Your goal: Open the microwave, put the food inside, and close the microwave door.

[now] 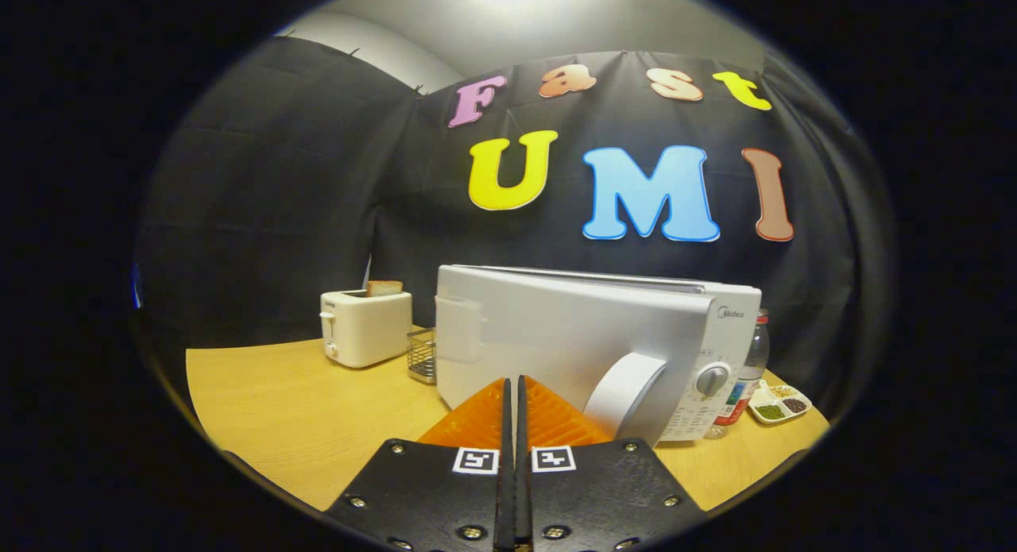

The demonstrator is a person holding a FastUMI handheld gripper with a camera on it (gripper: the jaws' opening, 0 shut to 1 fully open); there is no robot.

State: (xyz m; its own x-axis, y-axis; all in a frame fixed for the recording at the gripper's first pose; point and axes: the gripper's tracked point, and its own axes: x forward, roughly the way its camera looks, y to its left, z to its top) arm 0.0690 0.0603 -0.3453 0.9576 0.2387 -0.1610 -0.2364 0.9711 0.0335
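On a pale wooden table (302,409) inside a black-draped booth, a white microwave (572,330) stands just ahead of the gripper (512,393), whose two fingers are pressed together with nothing between them, only a thin dark seam showing where they meet. Their tips point at the lower front of the oven's door (548,337), which appears closed or very nearly so and is seen at an angle. A curved white handle (628,393) stands out from the door's right side, just right of the fingertips, and next to it sits the control panel with a round dial (713,379). Whether the fingertips touch the door cannot be told.

Left of the microwave, a small wire basket (422,355) rests close by its corner, and beyond that a cream toaster (365,327) carries a slice of bread (384,288) sticking up from one slot. To the right of the oven, partly hidden behind it, stands a clear bottle (751,369) with a red cap, and just beside it a small white divided dish (780,404) holds green, dark and pale contents.
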